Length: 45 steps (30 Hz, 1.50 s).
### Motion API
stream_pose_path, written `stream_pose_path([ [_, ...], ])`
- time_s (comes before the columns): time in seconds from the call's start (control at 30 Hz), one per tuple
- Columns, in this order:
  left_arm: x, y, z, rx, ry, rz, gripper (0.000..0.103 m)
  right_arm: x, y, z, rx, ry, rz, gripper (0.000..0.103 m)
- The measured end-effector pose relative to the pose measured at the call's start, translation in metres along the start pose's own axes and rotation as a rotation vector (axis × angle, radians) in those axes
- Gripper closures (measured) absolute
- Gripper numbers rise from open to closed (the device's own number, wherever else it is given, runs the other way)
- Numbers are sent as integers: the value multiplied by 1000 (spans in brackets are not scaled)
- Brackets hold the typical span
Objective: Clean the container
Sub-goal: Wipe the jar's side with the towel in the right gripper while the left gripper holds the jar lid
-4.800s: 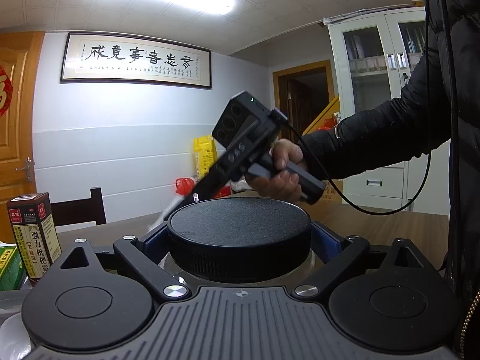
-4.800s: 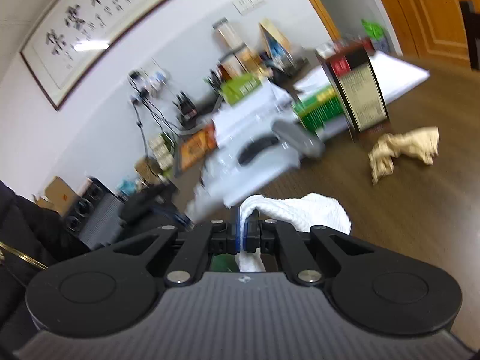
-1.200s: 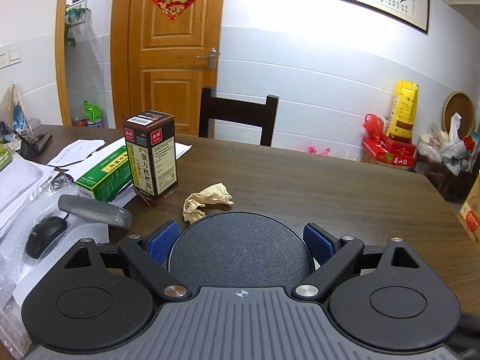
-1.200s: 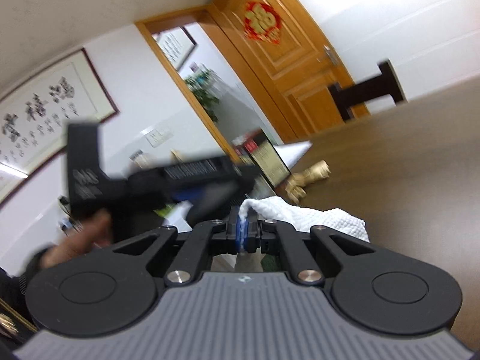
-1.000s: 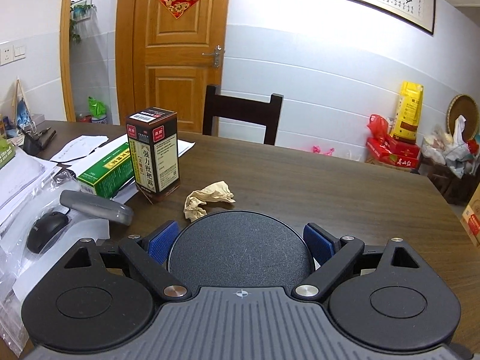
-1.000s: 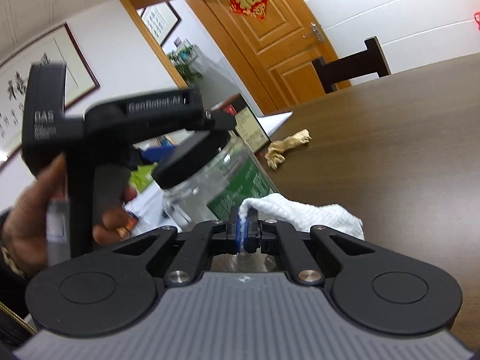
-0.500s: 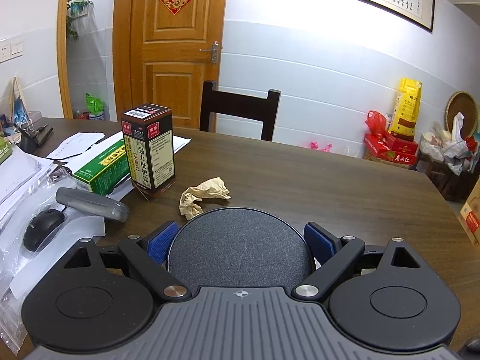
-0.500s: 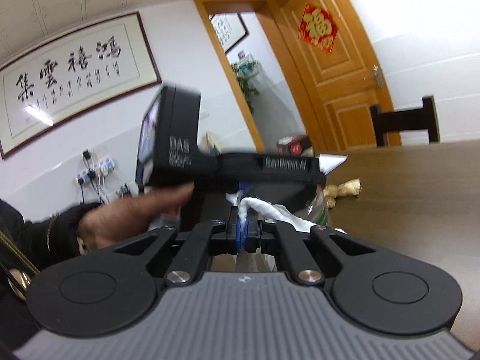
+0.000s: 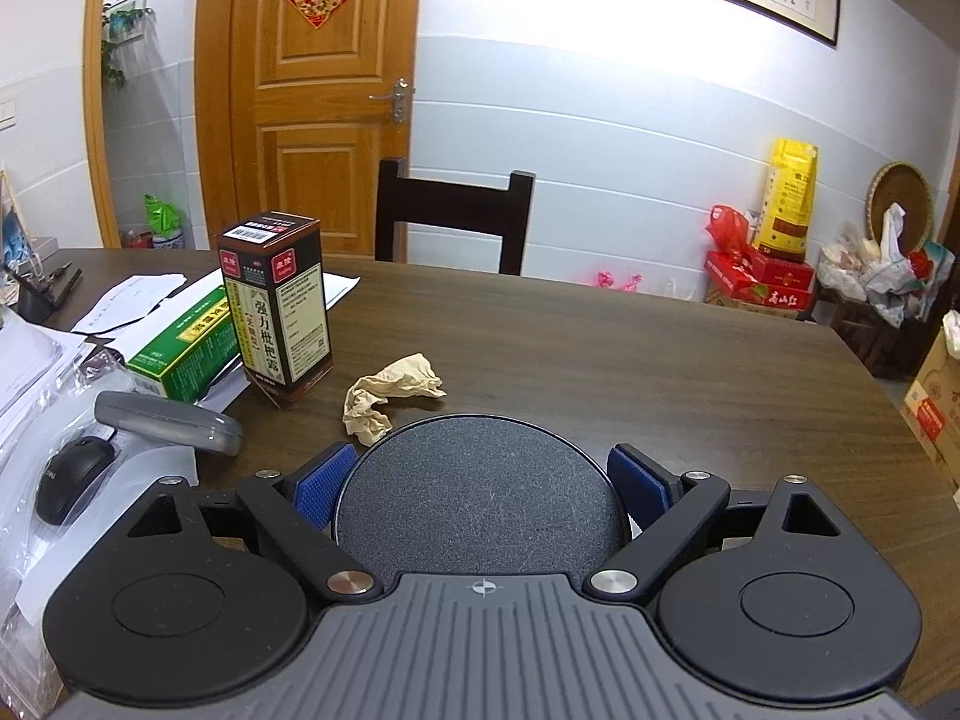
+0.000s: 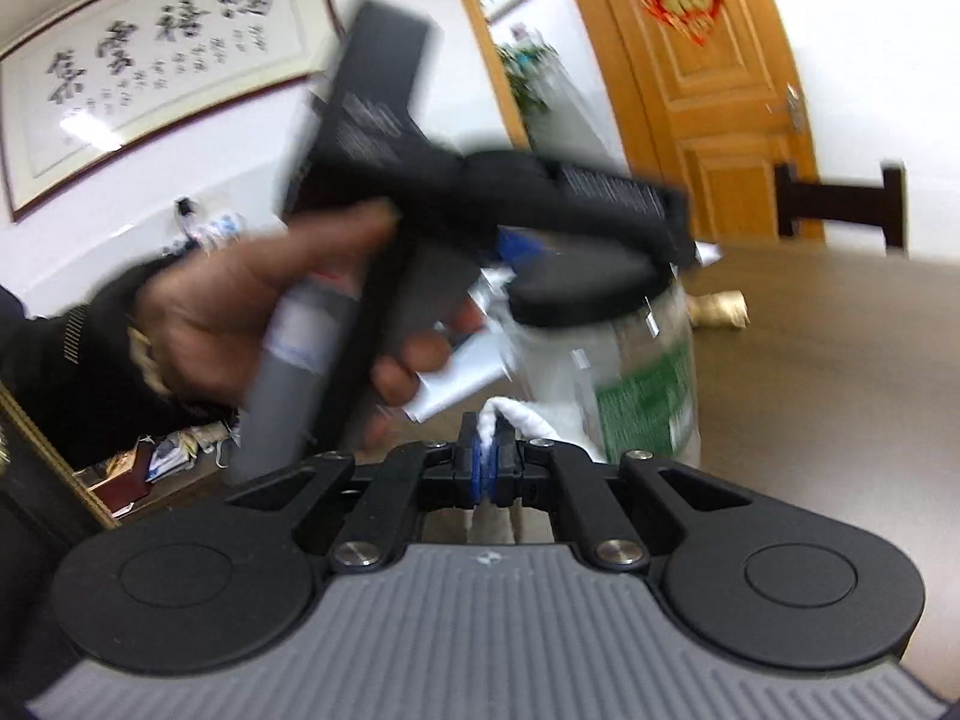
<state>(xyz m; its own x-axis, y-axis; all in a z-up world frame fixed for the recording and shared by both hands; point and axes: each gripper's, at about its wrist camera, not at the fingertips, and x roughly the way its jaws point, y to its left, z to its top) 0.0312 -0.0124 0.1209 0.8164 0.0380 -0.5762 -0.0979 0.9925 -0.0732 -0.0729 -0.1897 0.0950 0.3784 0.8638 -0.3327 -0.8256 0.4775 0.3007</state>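
White cloth pressed against the clear jar.
Left gripper clamps its black lid; right gripper pinches the cloth tight. Wiping seems underway; how clean, I can't tell.

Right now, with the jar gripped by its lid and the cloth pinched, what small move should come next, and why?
Probably press the white cloth in the right gripper against the jar and wipe its glass side. The left gripper clamps the black lid, steadying the jar, and the cloth sits right beside its wall.
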Motion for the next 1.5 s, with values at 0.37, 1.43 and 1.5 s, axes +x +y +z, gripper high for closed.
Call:
stream_pose_path([
  [0.37, 1, 1, 2, 59, 15, -51, 9, 2, 12, 21, -117, -66, 56, 98],
  [1.43, -33, 3, -21, 647, -30, -427, 3, 3, 5, -9, -95, 44, -5, 98],
  [1.5, -38, 3, -19, 711, -31, -475, 3, 4, 5, -9, -96, 47, -2, 98],
])
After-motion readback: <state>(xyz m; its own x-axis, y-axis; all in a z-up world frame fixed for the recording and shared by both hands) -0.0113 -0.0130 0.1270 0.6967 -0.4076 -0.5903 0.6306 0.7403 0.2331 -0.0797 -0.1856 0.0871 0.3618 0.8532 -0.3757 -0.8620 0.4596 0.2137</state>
